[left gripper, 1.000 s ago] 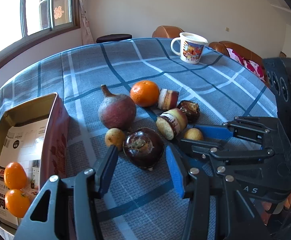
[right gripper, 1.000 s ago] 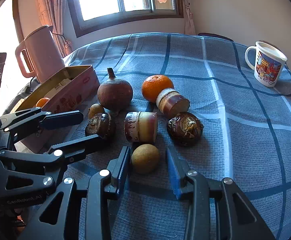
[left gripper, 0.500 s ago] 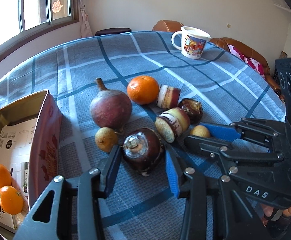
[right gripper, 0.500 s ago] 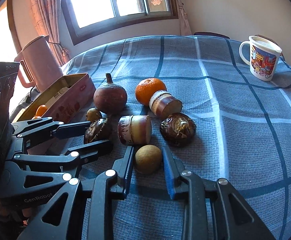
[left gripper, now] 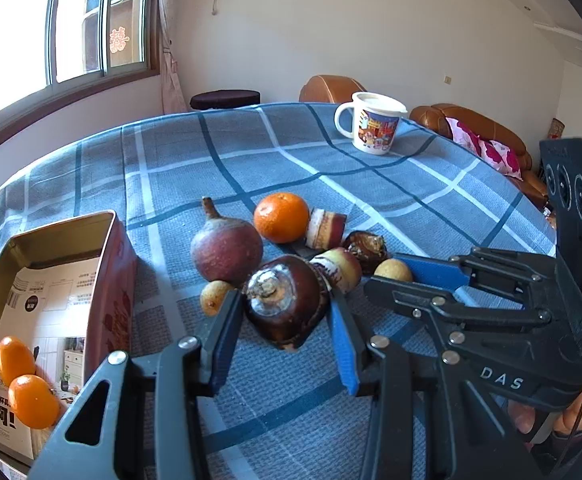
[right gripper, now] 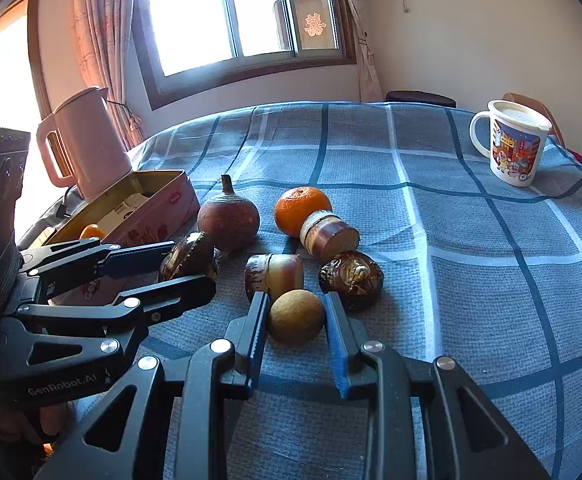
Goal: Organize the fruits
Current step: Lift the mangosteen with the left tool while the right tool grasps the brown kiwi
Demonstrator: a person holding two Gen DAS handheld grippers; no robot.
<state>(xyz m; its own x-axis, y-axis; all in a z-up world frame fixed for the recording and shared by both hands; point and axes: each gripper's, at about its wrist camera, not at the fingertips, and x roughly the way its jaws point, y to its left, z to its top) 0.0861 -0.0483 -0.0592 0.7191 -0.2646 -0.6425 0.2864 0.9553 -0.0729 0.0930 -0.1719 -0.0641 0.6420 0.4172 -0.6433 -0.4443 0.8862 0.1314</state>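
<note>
My left gripper [left gripper: 281, 316] is shut on a dark brown water chestnut [left gripper: 287, 300], held just above the blue plaid cloth. My right gripper [right gripper: 296, 312] is shut on a small tan longan [right gripper: 296, 317]. On the cloth lie a round purple-brown fruit with a stem [left gripper: 226, 247], an orange [left gripper: 281, 217], two cut sugarcane pieces [right gripper: 329, 235] [right gripper: 273, 273], another water chestnut [right gripper: 351, 274] and a second longan [left gripper: 212, 297]. An open pink tin [left gripper: 109, 280] at the left holds two small oranges [left gripper: 31, 398].
A white cartoon mug [right gripper: 513, 148] stands at the far right of the table. A pink kettle [right gripper: 85, 146] stands behind the tin. Brown sofas [left gripper: 475, 124] sit beyond the table edge. The right gripper's body [left gripper: 491, 320] is close beside my left gripper.
Both grippers moved forward and closed: the left onto the water chestnut, the right onto the longan. The water chestnut has tipped and lifted slightly.
</note>
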